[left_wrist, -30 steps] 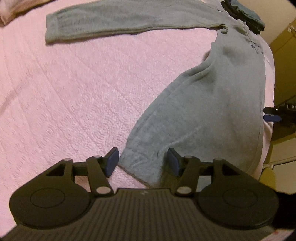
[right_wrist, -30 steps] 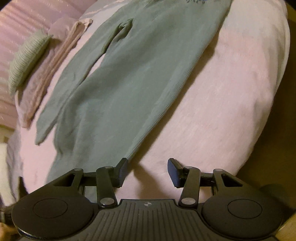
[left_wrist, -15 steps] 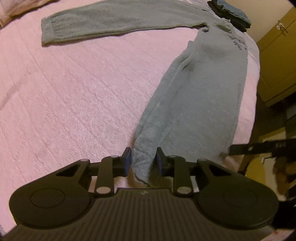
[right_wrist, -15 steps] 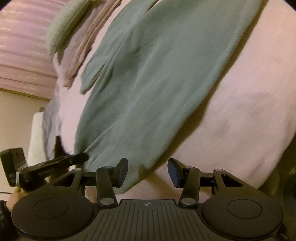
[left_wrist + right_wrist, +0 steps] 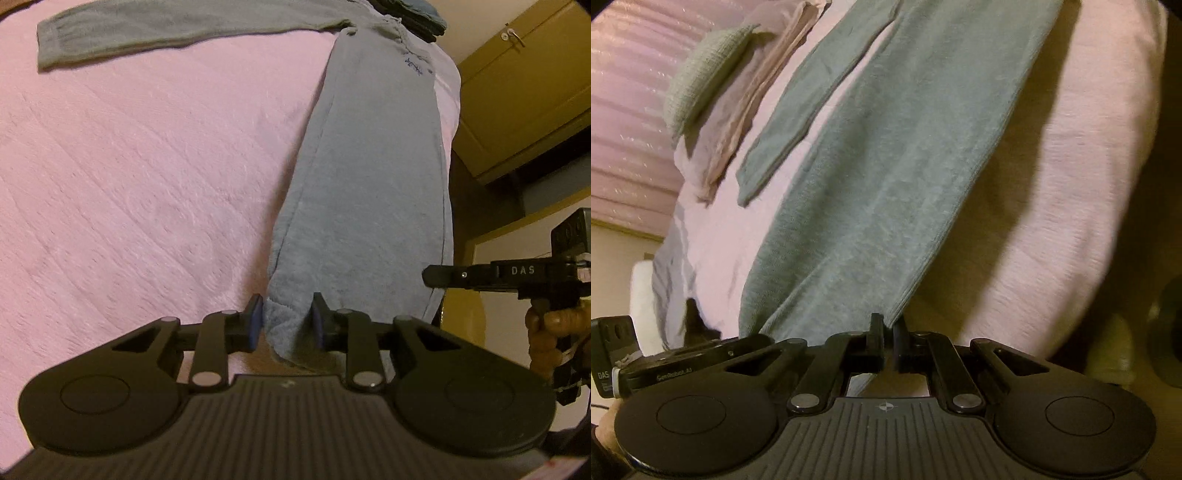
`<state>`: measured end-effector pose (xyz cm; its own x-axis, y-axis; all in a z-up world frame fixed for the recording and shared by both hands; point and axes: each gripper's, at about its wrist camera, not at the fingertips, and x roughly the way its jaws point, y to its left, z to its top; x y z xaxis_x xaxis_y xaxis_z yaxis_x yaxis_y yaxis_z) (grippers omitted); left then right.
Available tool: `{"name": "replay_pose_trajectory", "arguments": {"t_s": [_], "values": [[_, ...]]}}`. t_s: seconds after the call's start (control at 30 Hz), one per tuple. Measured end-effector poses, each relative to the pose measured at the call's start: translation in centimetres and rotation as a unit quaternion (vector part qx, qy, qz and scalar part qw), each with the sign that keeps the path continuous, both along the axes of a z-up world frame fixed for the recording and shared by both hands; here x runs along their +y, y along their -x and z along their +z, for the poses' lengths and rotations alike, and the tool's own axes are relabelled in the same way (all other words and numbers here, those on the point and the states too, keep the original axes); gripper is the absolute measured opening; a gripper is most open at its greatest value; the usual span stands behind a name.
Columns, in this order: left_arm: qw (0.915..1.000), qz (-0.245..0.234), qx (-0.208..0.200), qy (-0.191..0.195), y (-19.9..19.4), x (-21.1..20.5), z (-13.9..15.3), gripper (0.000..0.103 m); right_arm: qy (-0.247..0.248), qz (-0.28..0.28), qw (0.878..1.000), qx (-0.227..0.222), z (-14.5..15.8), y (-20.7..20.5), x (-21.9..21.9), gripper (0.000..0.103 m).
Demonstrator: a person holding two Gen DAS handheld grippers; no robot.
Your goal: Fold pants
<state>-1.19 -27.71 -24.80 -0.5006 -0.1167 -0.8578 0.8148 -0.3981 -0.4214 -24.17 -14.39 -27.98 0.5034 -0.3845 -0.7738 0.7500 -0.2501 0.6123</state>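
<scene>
Grey-green sweatpants (image 5: pixel 369 184) lie on a pink bedspread (image 5: pixel 129 184), one leg running toward me along the bed's right edge. The other leg (image 5: pixel 166 29) stretches left across the far side. My left gripper (image 5: pixel 287 325) is shut on the near leg's cuff, with cloth bunched between its blue pads. In the right wrist view the same leg (image 5: pixel 886 166) drops to my right gripper (image 5: pixel 888 330), whose fingers are pinched on the leg's lower edge. In the left wrist view, the right gripper (image 5: pixel 430 275) comes in from the right, with a hand (image 5: pixel 554 325) holding it.
Dark folded clothes (image 5: pixel 417 14) sit at the far end by the waistband. A yellow wardrobe (image 5: pixel 517 92) stands right of the bed. A green knitted cushion (image 5: pixel 701 81) and pale pink cloth (image 5: pixel 757 85) lie at the bed's far side. The left gripper's body (image 5: pixel 683 362) is close at lower left.
Both grippers went from open to shut: the left closed on the cuff first, then the right on the leg's edge. The leg has been drawn straighter along the bed's edge.
</scene>
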Motion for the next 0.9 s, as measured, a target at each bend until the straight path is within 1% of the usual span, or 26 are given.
{"name": "replay_pose_trajectory", "arguments": {"t_s": [0.07,0.1,0.17,0.23,0.27,0.33,0.43,0.53,0.63,0.7,0.77,0.83,0.9], "values": [[0.9999,0.002,-0.016,0.0,0.4,0.1,-1.5,0.026,-0.011,-0.005,1.0,0.003,-1.6,0.1,-0.4,0.002],[0.9996,0.0,-0.028,0.003,0.5,0.1,-2.2,0.03,-0.019,-0.004,1.0,0.01,-2.1,0.0,-0.4,0.005],[0.9988,-0.002,-0.05,0.002,0.4,0.0,-2.7,0.034,-0.026,-0.008,0.999,0.04,-2.1,0.2,-0.2,0.026],[0.9981,-0.005,-0.061,0.01,0.0,0.1,-2.0,0.035,-0.014,-0.015,0.999,0.051,-1.0,0.5,0.0,0.037],[0.9969,-0.009,-0.076,0.019,0.0,0.1,-1.4,0.032,-0.009,-0.014,0.998,0.054,-0.5,0.8,0.1,0.04],[0.9946,-0.012,-0.096,0.038,-0.3,0.2,-0.2,0.03,-0.003,-0.014,0.998,0.066,0.5,1.3,0.1,0.04],[0.9936,-0.004,-0.099,0.054,-0.4,-0.1,1.8,0.03,0.003,-0.03,0.996,0.08,2.0,1.9,-0.4,0.041],[0.9921,-0.007,-0.099,0.076,0.2,-0.5,4.4,0.031,0.018,-0.041,0.994,0.099,4.5,3.5,-0.9,0.041],[0.9907,-0.009,-0.096,0.096,1.7,-1.2,7.0,0.034,0.045,-0.045,0.991,0.119,7.4,5.1,-1.8,0.041],[0.9899,-0.007,-0.088,0.111,2.9,-1.7,9.0,0.04,0.065,-0.045,0.987,0.142,9.5,6.5,-2.5,0.041],[0.9888,-0.011,-0.084,0.123,4.5,-2.8,10.7,0.043,0.083,-0.048,0.983,0.158,11.3,8.2,-3.5,0.041],[0.9859,-0.019,-0.087,0.141,6.0,-3.9,12.3,0.047,0.097,-0.055,0.978,0.176,12.7,10.1,-4.6,0.041],[0.9836,-0.021,-0.087,0.157,7.9,-5.6,13.5,0.048,0.108,-0.065,0.975,0.183,13.8,12.4,-6.3,0.041]]}}
